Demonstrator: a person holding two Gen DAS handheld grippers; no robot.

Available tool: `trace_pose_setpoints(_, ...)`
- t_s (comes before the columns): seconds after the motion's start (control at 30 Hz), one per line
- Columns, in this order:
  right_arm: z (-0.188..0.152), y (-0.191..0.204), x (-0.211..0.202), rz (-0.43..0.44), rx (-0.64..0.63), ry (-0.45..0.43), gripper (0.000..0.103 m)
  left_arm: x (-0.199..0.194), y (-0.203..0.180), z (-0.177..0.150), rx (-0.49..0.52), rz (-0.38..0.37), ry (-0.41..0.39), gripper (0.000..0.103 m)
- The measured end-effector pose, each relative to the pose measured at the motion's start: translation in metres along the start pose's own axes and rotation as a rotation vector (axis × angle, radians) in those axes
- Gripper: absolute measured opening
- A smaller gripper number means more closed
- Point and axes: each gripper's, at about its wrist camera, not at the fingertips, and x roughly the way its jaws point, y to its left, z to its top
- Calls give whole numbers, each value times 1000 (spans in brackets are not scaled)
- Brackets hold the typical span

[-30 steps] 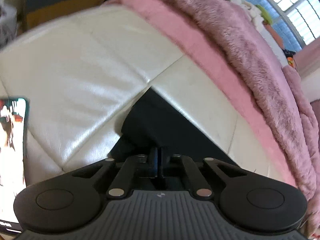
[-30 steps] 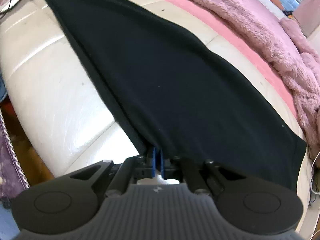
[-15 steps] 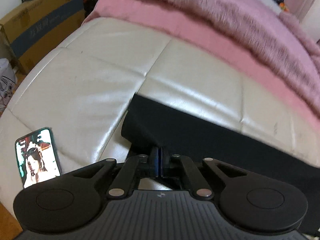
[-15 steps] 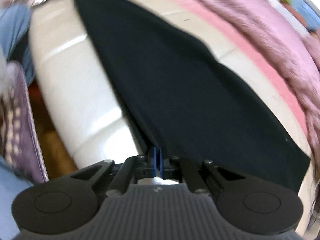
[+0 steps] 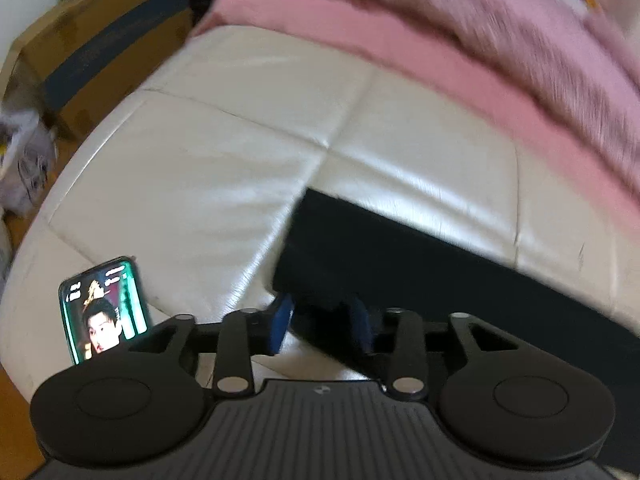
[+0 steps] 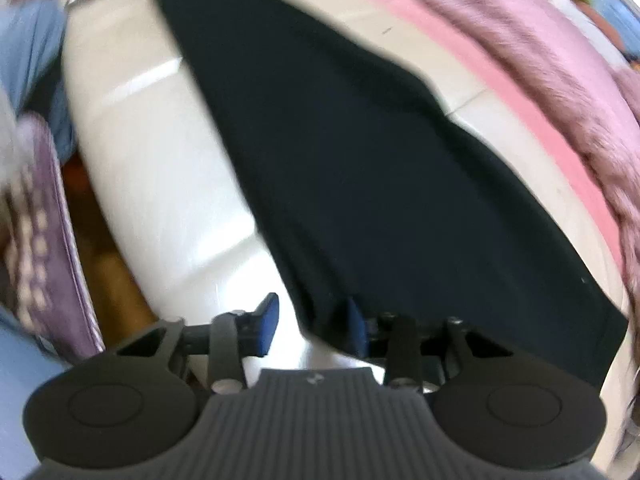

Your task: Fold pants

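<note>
The black pants lie spread along the white leather sofa. In the left wrist view one end of the pants lies on the cushion, with its near edge between my open blue-padded fingers. My left gripper is open around that edge. My right gripper is open too, and the near edge of the pants lies between its fingers. Neither gripper grips the cloth.
A fluffy pink blanket lies along the sofa back, also in the right wrist view. A phone with a lit screen lies on the cushion by my left gripper. A cardboard box stands on the floor past the sofa's end.
Both grippers were shut on the edge of the pants and have now opened, letting go of the cloth. The pants rest on the sofa.
</note>
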Motion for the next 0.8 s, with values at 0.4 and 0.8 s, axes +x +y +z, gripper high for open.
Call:
trace_pose_setpoints(0.4, 19, -58, 5, -174, 652, -203, 45, 19, 16, -20, -312, -103, 35, 60)
trace_pose_setpoints(0.8, 16, -87, 25, -270, 766, -192, 33, 22, -7, -29, -312, -33, -53, 10)
